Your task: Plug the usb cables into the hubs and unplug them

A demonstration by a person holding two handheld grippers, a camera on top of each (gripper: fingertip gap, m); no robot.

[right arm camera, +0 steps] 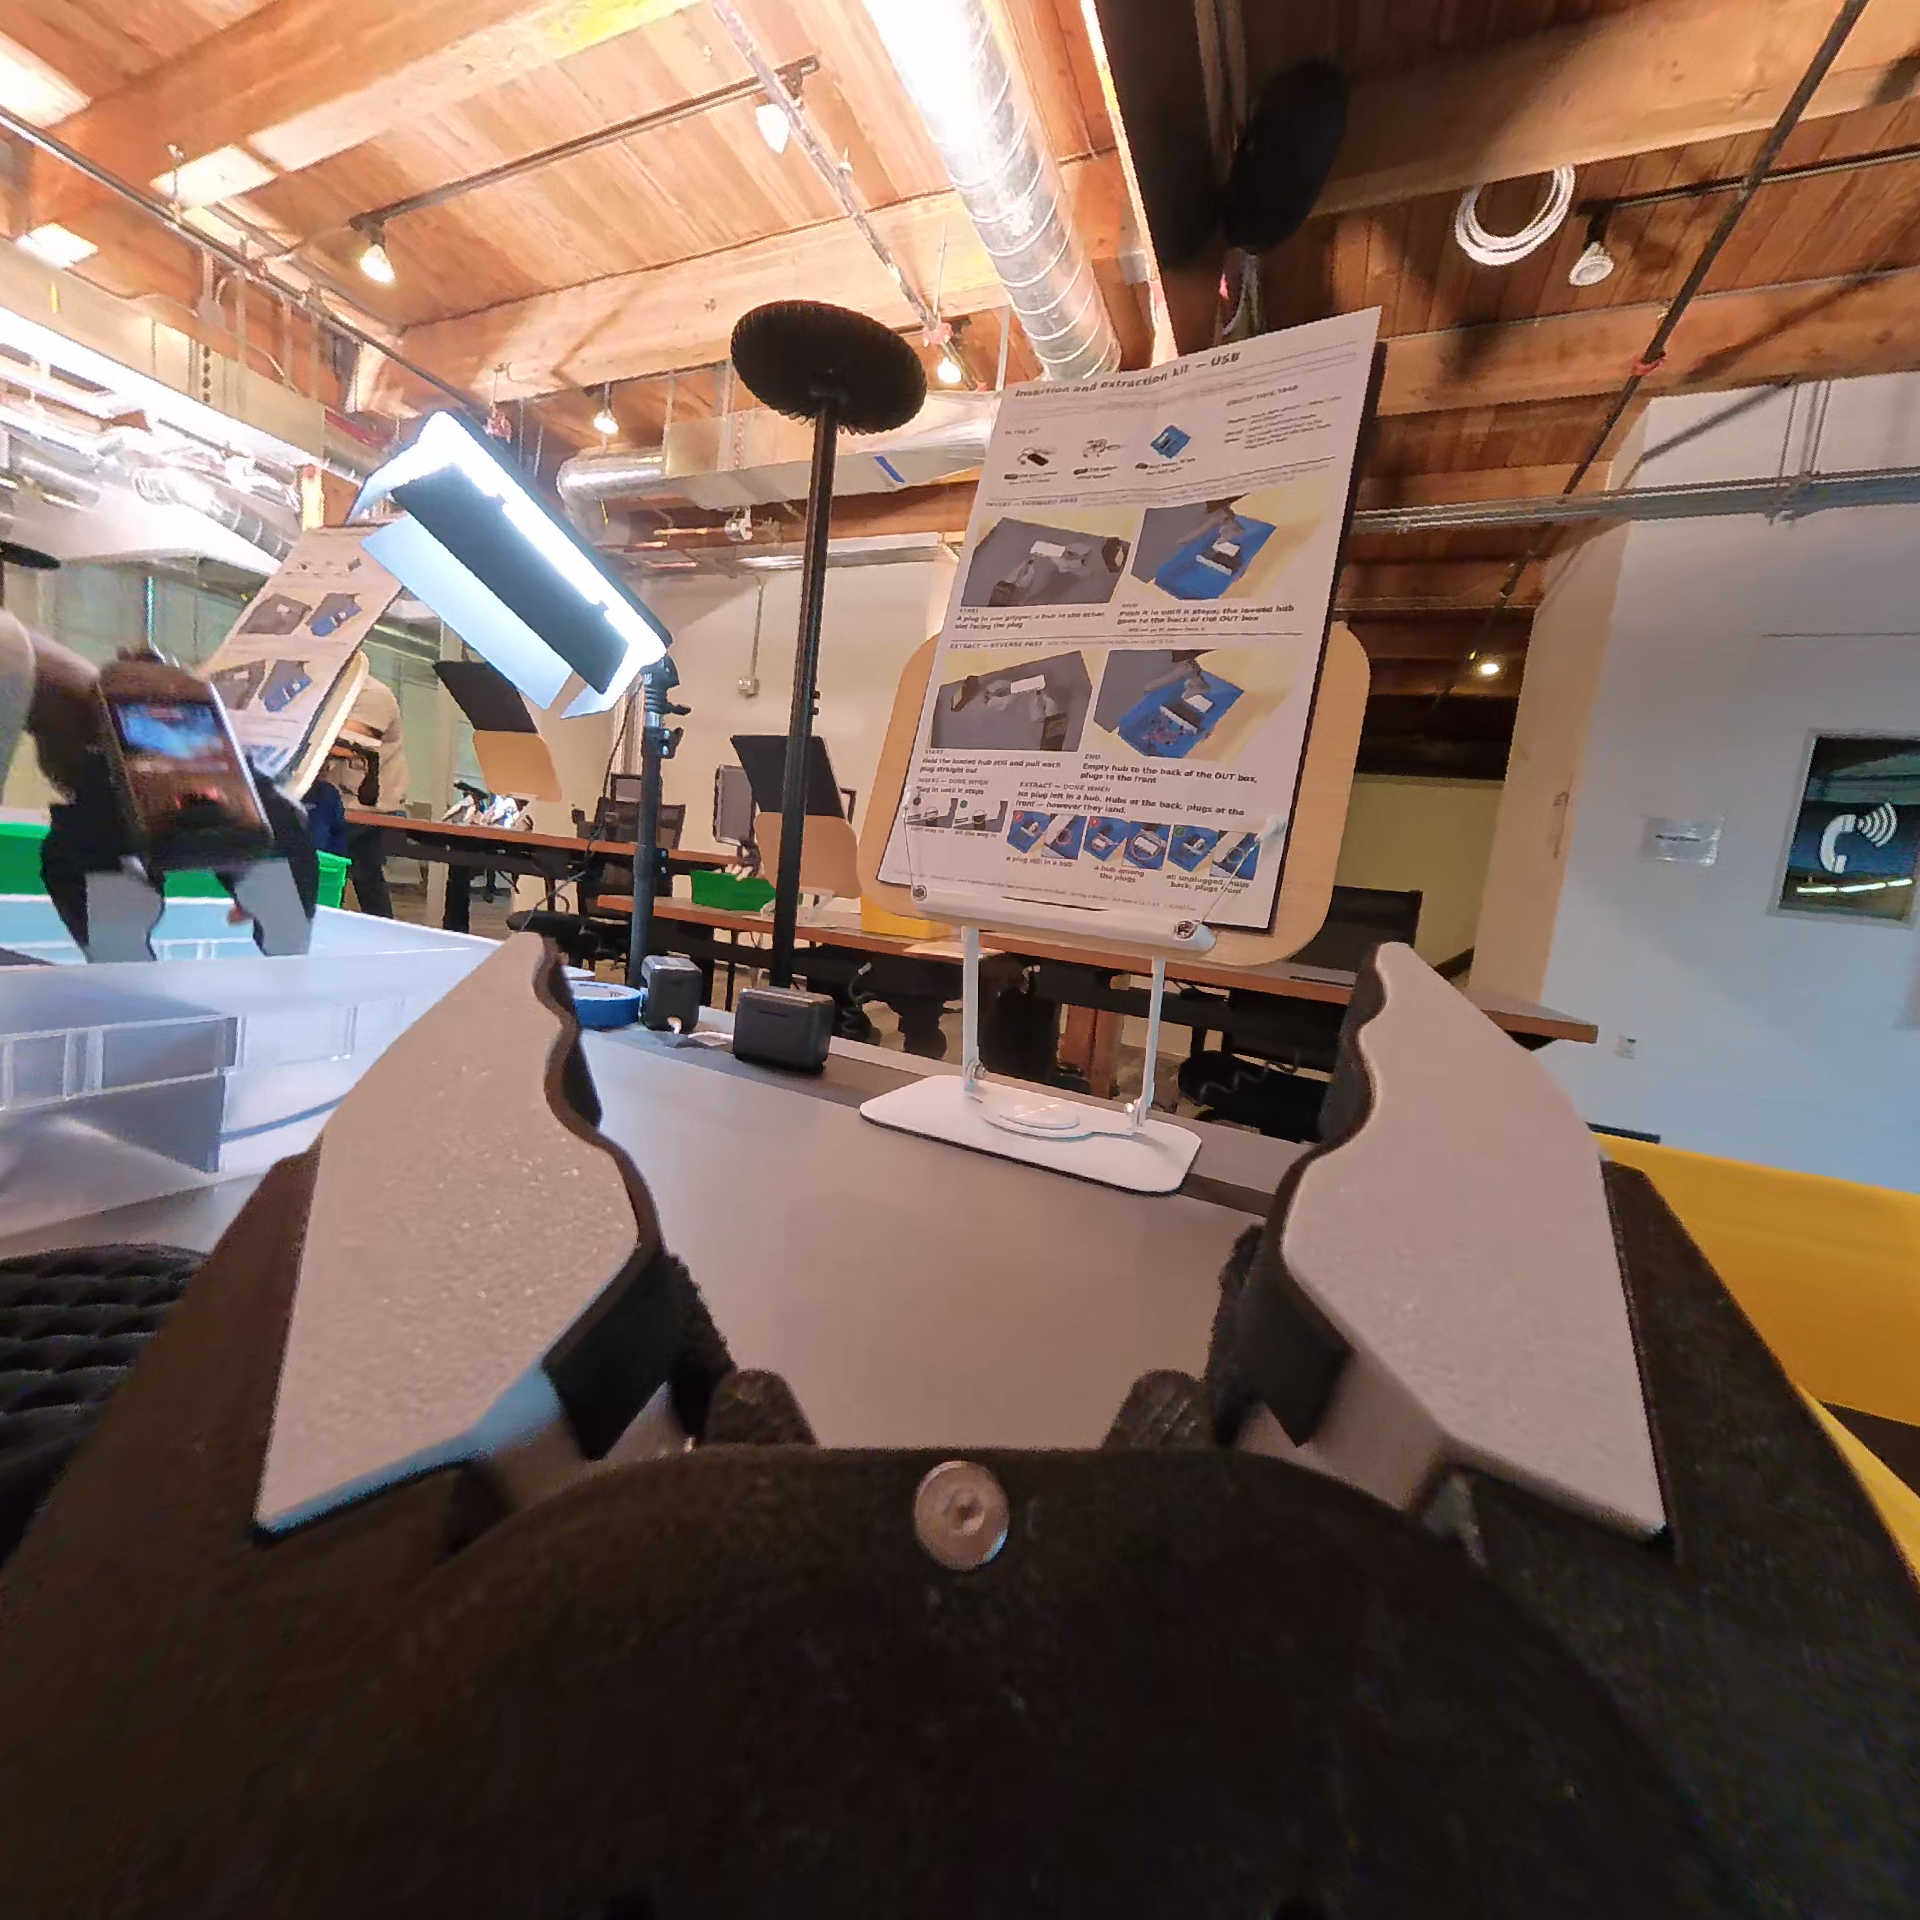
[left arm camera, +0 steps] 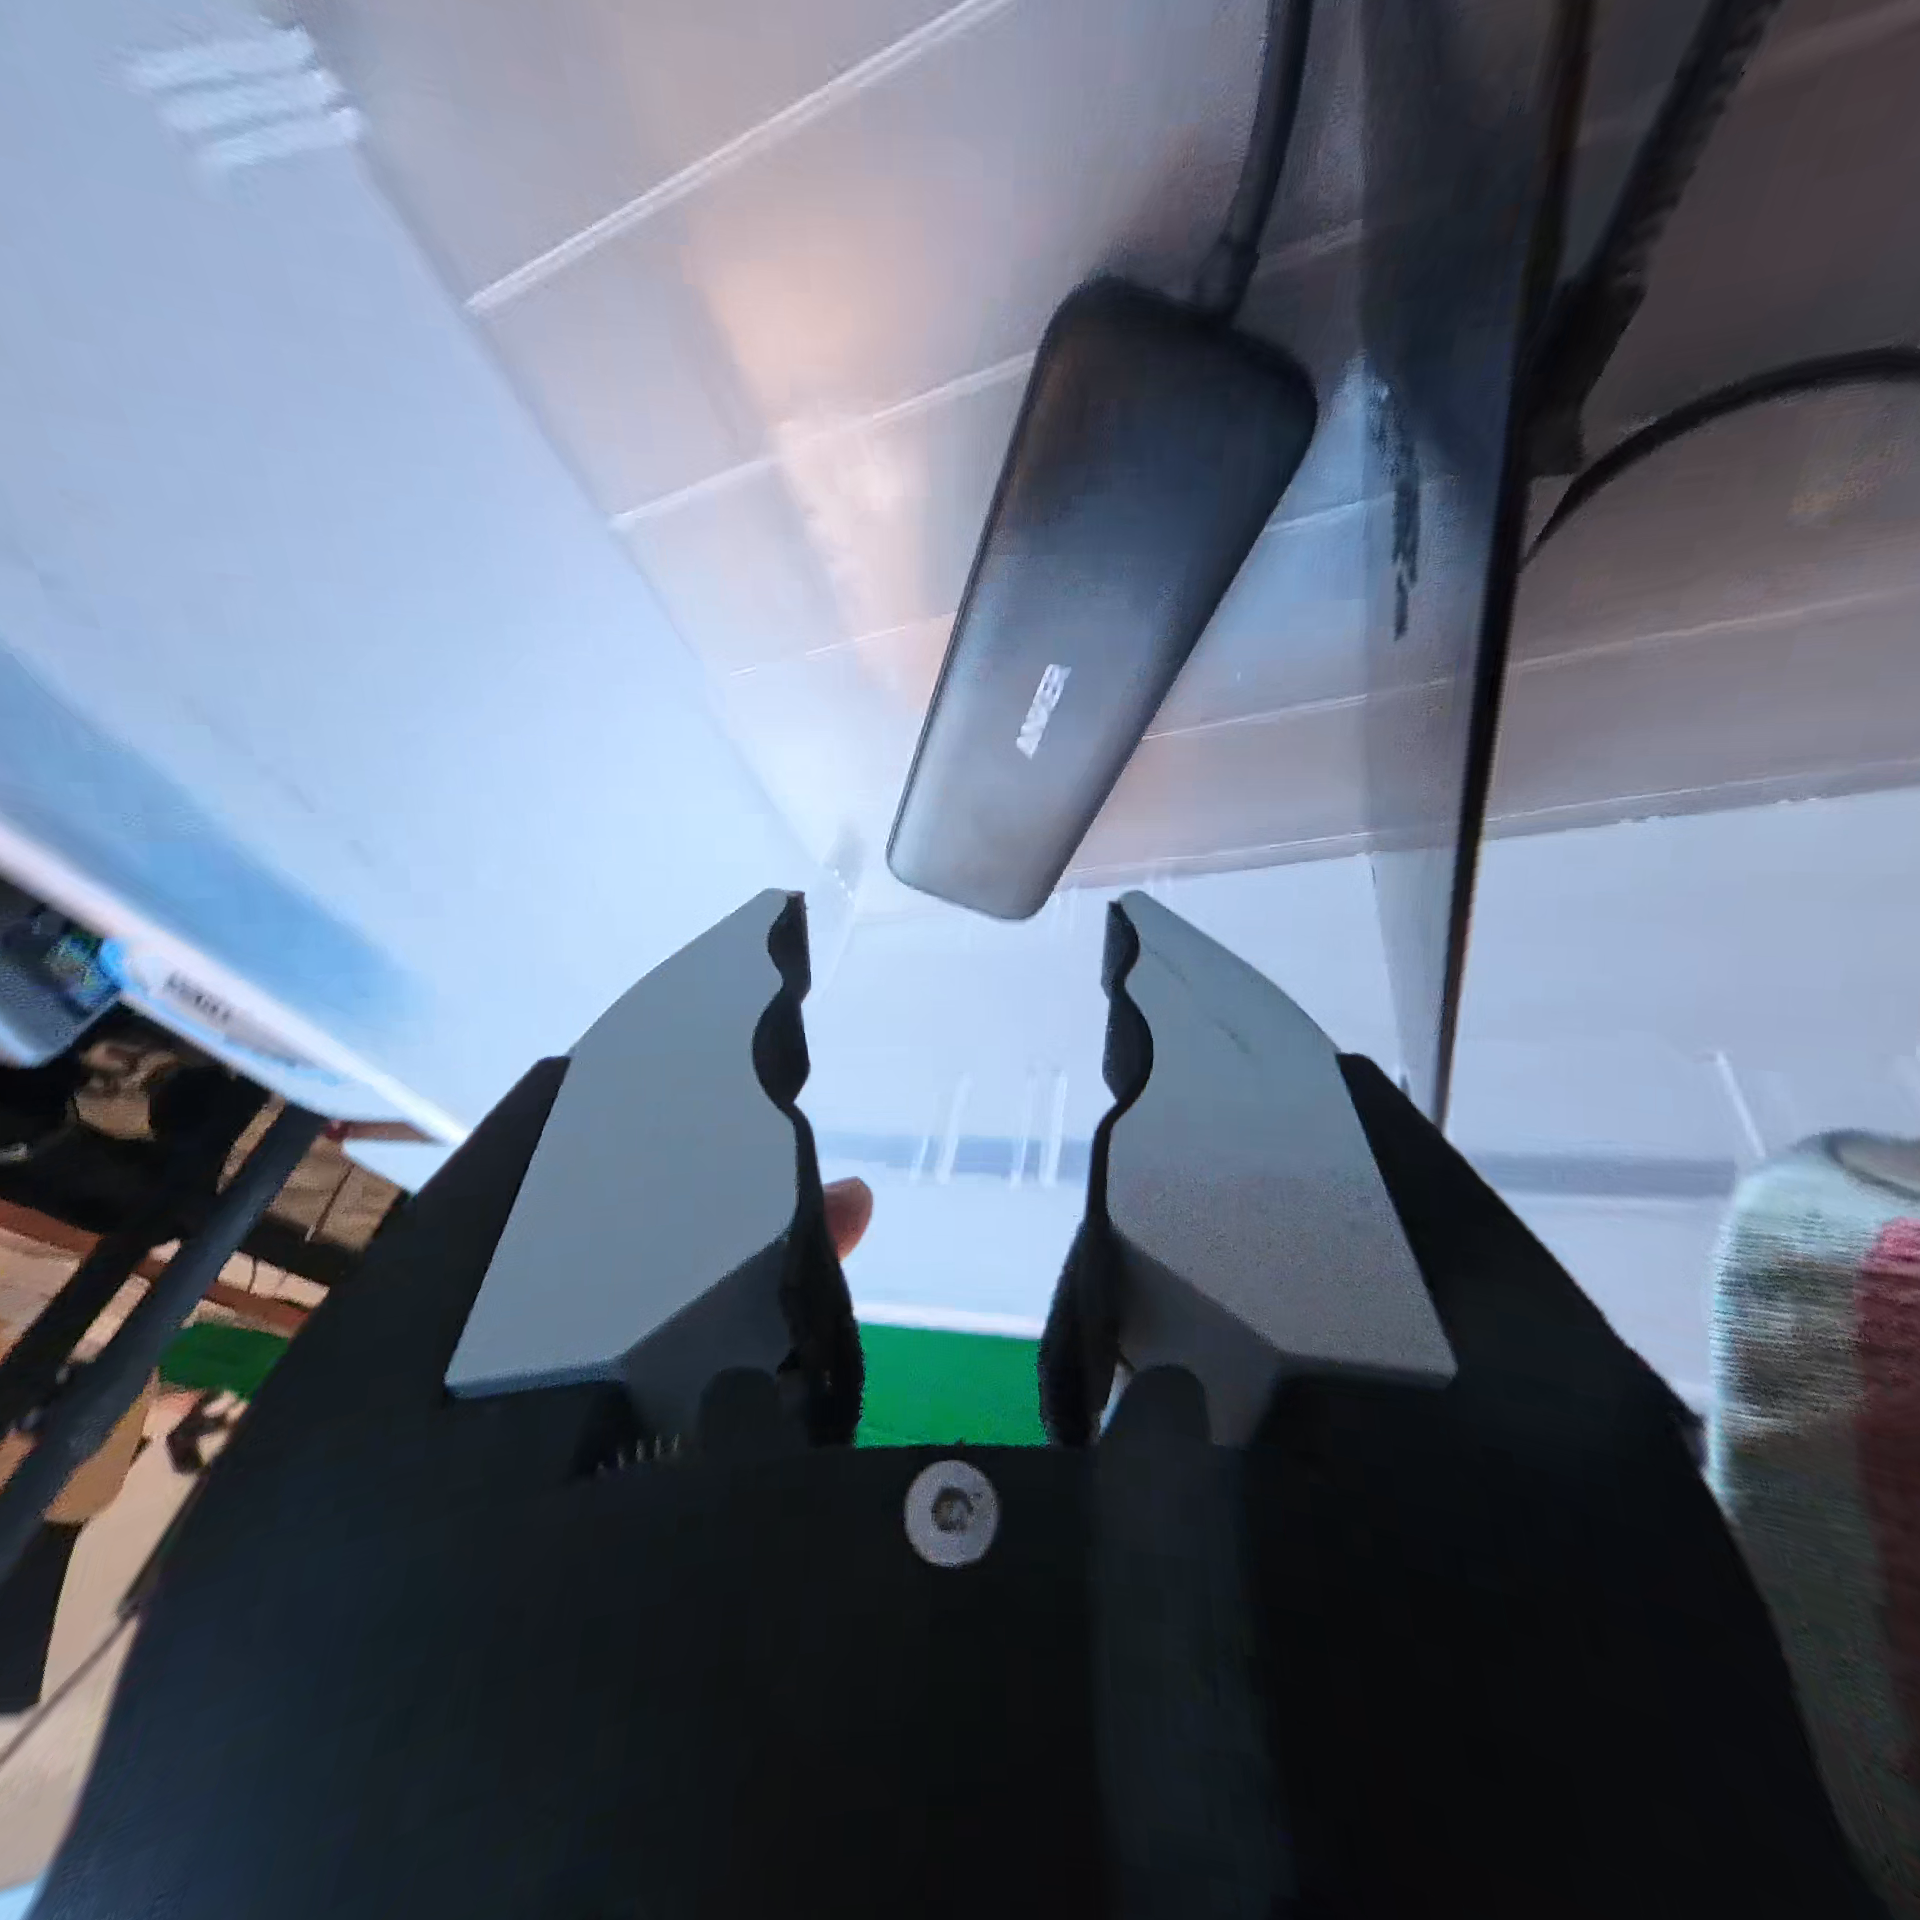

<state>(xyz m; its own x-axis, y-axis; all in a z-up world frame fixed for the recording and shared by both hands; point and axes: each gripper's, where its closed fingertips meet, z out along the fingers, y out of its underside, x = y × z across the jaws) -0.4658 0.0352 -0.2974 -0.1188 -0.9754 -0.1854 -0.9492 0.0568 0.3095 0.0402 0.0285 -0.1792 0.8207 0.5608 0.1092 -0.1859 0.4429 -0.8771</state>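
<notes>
Left gripper (left arm camera: 956, 914) jaws gape just short of the hub (left arm camera: 1101, 603) end

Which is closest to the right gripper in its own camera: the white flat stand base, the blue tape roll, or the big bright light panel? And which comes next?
From the right gripper, in the right wrist view:
1. White flat stand base, on the grey table just ahead, slightly right.
2. Blue tape roll, farther back at the table's far edge, to the left.
3. Big bright light panel, beyond the table, up high on the left.

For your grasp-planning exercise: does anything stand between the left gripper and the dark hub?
Nothing visible does. The open left gripper points at the hub's near end, with only clear space between them.
</notes>
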